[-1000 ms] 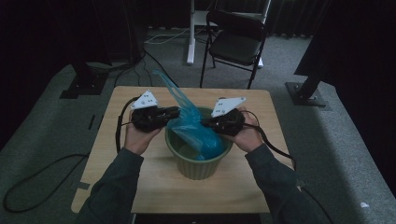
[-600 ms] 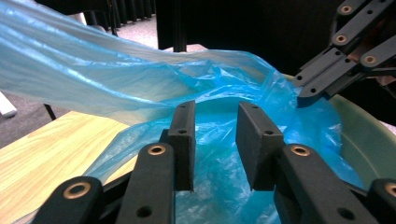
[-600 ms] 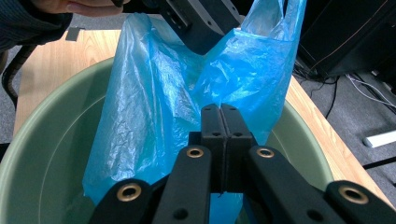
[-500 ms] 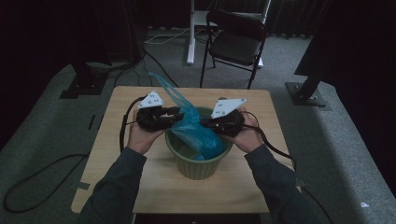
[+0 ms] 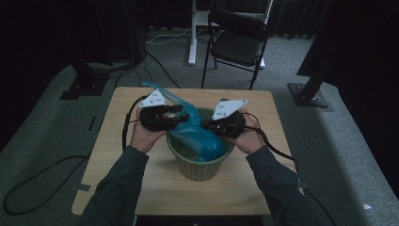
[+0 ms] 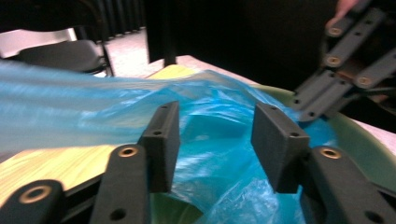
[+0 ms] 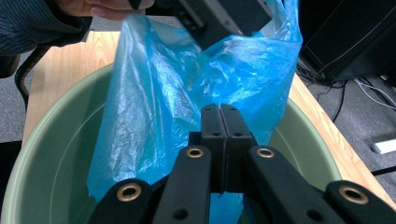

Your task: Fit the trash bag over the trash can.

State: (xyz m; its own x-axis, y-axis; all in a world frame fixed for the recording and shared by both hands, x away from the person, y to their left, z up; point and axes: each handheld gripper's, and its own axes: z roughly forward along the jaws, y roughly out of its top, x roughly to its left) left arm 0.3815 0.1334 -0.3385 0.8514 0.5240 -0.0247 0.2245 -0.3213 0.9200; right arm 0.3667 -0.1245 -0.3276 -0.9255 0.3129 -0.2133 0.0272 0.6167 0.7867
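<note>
High view: a green pot (image 5: 200,162) is seen standing near the middle of a wooden tabletop (image 5: 117,165), with a blue plastic bag (image 5: 197,136) partly inside it and partly drawn up and out over its far-left rim. The left tool (image 5: 176,114) is held at the left side of the pot and the right tool (image 5: 209,126) at the right side, each gripped by a hand with the forearm entering from the bottom edge. A white three-cornered plate is carried on top of each tool, and a black cable is trailed from each across the tabletop. A black folding chair (image 5: 235,44) is seen on the grey floor beyond the tabletop. In the left gripper view, the left tool (image 6: 212,137) is shown with its jaws set well apart; the bag (image 6: 210,126) lies between and behind them, and it cannot be told whether either jaw touches the film. The other tool is visible at the upper right of that view. In the right gripper view, the right tool (image 7: 220,140) is shown with its jaws pressed fully together over the pot (image 7: 51,135), and a fold of the bag (image 7: 163,93) is pinched between them. The bag is stretched upward from that pinch toward the left tool at the top of the view.
</note>
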